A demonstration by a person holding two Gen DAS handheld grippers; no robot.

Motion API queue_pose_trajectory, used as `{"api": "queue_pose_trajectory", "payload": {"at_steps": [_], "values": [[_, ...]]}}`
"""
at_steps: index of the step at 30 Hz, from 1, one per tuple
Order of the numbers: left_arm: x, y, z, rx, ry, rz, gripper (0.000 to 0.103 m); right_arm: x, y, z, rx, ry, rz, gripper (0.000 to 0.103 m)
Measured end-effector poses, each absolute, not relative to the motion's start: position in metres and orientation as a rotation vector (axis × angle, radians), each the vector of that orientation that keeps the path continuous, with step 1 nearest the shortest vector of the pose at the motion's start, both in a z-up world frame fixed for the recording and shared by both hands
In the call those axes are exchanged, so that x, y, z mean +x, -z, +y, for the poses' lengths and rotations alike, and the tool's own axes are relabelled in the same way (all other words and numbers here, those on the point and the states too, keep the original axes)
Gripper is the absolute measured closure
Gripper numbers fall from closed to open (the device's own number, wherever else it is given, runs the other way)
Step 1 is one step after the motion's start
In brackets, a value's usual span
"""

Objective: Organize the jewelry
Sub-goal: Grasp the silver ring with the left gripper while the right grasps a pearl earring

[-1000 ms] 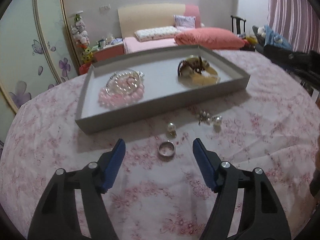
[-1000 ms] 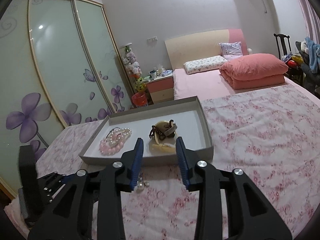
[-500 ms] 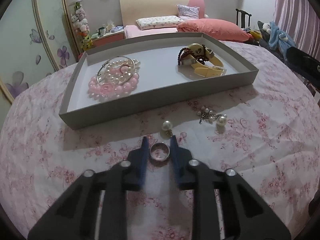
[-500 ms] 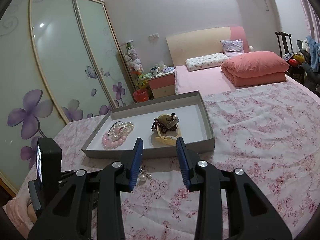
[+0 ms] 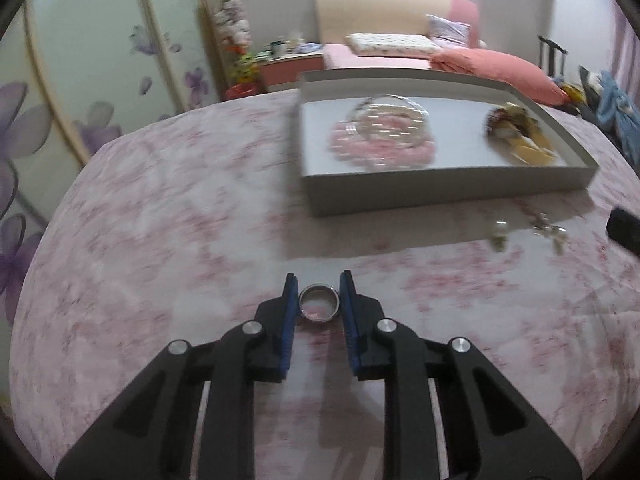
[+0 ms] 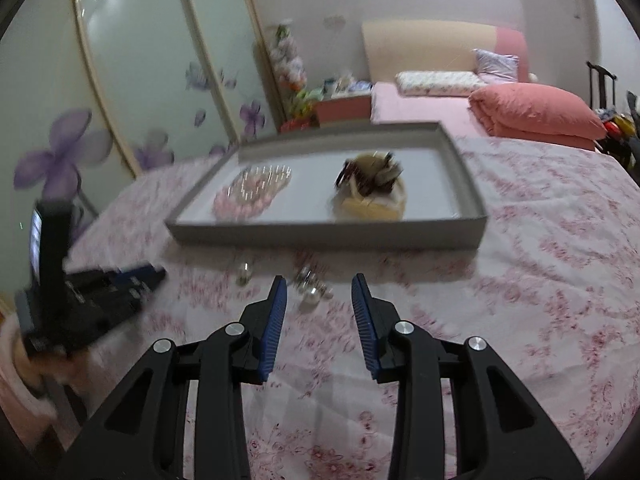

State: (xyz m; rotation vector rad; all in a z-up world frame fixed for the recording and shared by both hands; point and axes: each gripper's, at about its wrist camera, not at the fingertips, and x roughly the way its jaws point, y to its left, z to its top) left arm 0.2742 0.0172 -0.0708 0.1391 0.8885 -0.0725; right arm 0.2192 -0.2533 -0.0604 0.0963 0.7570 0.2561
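Lifted clear, ring [image 5: 319,306] faces camera, clenched in left gripper [image 5: 319,300] jaws; right gripper [image 6: 319,300] jaws released.

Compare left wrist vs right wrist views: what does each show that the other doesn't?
Left wrist only: the silver ring clamped between the left gripper pads, held close to the floral tablecloth; blur leaves contact unclear.

Right wrist only: the right gripper, open and holding nothing, aimed at the pearl earrings in front of it; the left gripper's body also appears at the left edge, but the ring cannot be made out there.

Both: the grey tray holding the pink bead bracelets and the yellow band pile, loose pearl pieces before the tray, bed behind.
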Motion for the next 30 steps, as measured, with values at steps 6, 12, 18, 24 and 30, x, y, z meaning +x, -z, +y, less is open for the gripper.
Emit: {"api": "queue_pose_trajectory", "payload": {"at_steps": [6, 12, 18, 24, 30], "values": [[0.271, 0.07, 0.029, 0.101, 0.067, 0.892, 0.081, 0.23, 0.074, -0.238, 0.052, -0.239, 0.828, 0.079], [0.269, 0.069, 0.03, 0.084, 0.074, 0.894, 0.081, 0.239, 0.078, -0.236, 0.05, -0.204, 0.86, 0.081], [0.269, 0.07, 0.029, 0.084, 0.074, 0.894, 0.081, 0.249, 0.081, -0.233, 0.038, -0.186, 0.88, 0.081], [0.27, 0.07, 0.03, 0.083, 0.074, 0.894, 0.081, 0.245, 0.082, -0.232, 0.028, -0.179, 0.881, 0.089], [0.27, 0.07, 0.03, 0.085, 0.073, 0.893, 0.081, 0.222, 0.077, -0.253, 0.076, -0.156, 0.864, 0.089]]}}
